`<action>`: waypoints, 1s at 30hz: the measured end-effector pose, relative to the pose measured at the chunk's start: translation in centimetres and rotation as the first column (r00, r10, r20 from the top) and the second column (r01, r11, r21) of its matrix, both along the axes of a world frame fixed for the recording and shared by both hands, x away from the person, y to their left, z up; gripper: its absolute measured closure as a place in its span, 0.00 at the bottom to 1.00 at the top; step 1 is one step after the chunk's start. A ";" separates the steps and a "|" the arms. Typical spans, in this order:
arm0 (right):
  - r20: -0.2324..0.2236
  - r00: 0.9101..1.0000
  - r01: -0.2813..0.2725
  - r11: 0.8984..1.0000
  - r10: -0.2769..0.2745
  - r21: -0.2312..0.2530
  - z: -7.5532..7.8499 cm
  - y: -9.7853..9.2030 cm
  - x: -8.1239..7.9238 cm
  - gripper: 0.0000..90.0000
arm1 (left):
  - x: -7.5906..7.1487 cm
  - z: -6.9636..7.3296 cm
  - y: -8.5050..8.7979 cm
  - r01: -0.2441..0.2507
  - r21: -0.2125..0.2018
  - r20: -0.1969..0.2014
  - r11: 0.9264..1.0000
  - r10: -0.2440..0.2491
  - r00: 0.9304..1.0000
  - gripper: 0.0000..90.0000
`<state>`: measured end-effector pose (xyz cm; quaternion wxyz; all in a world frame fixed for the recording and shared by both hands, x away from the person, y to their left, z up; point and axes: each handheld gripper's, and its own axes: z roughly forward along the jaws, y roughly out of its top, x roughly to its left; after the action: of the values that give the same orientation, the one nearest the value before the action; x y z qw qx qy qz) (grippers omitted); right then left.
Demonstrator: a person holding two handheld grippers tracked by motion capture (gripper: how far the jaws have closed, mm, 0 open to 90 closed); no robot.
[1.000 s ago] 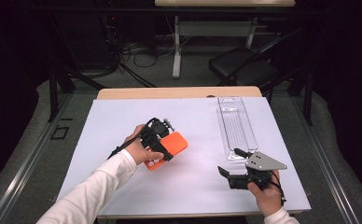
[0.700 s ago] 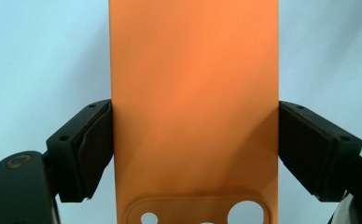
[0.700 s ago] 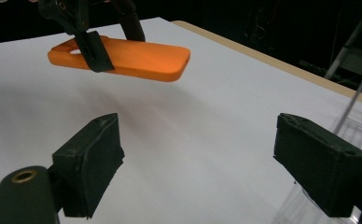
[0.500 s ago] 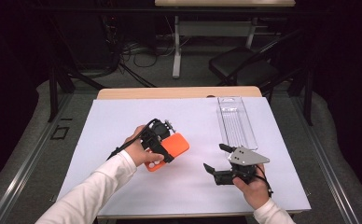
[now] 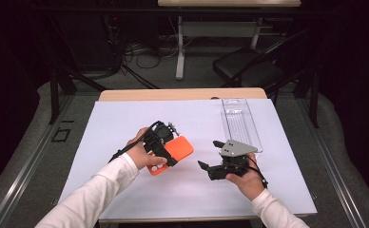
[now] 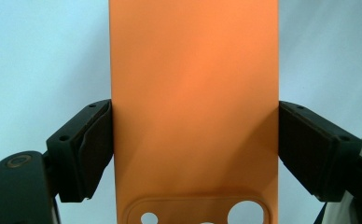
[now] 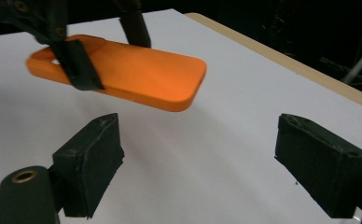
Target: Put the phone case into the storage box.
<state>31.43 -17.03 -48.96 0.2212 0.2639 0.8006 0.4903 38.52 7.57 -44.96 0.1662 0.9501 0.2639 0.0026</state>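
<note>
Phone case (image 6: 193,93), orange, clamped across its width by left gripper (image 6: 195,149); right gripper (image 7: 212,163) nearby, jaws apart, nothing between.

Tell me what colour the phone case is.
Orange; the phone case shows best in the left gripper view.

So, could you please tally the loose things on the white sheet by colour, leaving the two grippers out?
Orange: 1, the phone case, clamped across its width in the left gripper.
Clear: 1, the plastic tray, lying at the sheet's far right.
Total: 2.
</note>
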 end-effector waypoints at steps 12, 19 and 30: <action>0.102 0.994 -0.011 0.986 0.029 -0.168 0.1 0.9 -0.5 0.18 | -0.3 0.4 -0.5 0.034 0.002 -0.009 0.999 -0.034 0.999 0.18; 0.210 0.976 -0.001 0.960 0.062 -0.279 -0.1 1.3 -1.2 0.22 | -0.7 0.6 -1.1 0.070 0.003 -0.013 0.998 -0.070 0.997 0.18; 0.393 0.901 0.036 0.874 0.181 -0.485 -1.6 2.7 -2.8 0.29 | -0.9 0.6 -2.0 0.097 0.002 -0.021 0.995 -0.096 0.995 0.18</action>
<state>28.64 -14.31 -50.52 0.4302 0.0557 0.8384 0.3301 37.66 5.52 -44.37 0.1618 0.9620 0.2194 -0.0149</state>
